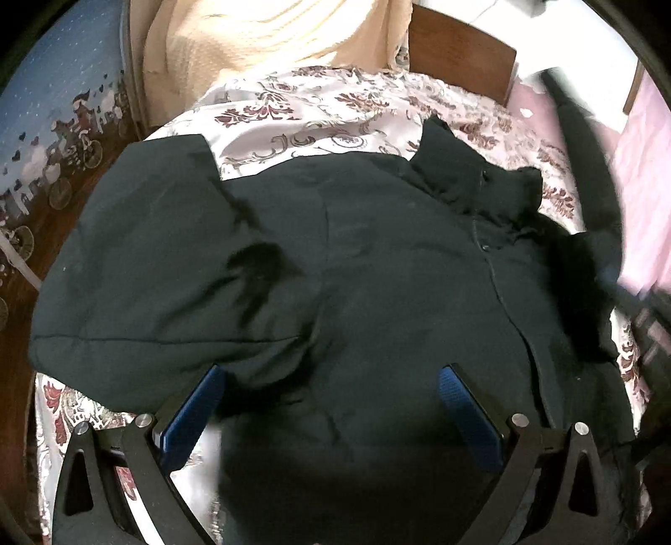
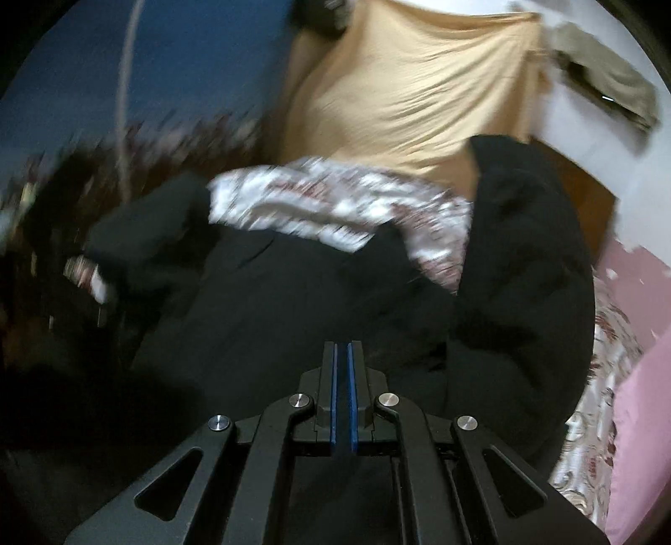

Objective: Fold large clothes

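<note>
A large black jacket (image 1: 335, 268) lies spread on a floral bedspread (image 1: 318, 113), collar at the upper right, one sleeve folded over at the left. My left gripper (image 1: 331, 377) is open just above the jacket's lower part, blue pads apart, holding nothing. In the right wrist view the jacket (image 2: 293, 302) fills the middle, and its right part (image 2: 524, 260) is lifted up. My right gripper (image 2: 344, 348) is shut on a fold of the black jacket. The view is blurred by motion.
A cream blanket (image 1: 268, 37) hangs over the wooden headboard (image 1: 461, 50). A blue patterned wall (image 1: 54, 105) is at the left, pink bedding (image 1: 641, 201) at the right. A tan cloth (image 2: 419, 84) hangs behind the bed.
</note>
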